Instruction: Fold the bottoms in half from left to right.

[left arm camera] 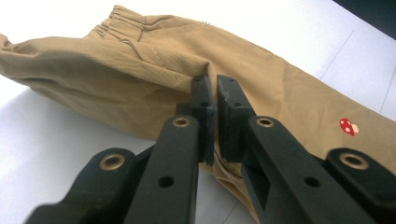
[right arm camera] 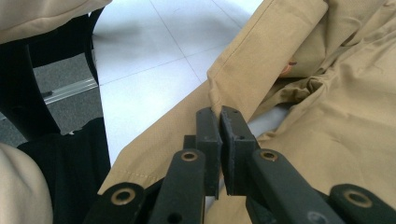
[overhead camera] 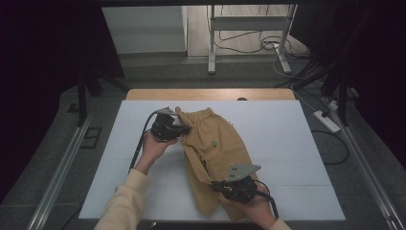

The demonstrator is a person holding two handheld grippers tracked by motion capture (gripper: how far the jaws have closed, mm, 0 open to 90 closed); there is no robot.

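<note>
Tan trousers (overhead camera: 215, 153) pinched in both claws

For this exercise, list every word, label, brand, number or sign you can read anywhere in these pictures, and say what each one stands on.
No readable text: no word, number or brand can be read in any view.
The tan trousers carry one sign, a small red mushroom with white spots, a picture with no lettering.
In the high view a small mark on the trousers is too small to make out.
</note>
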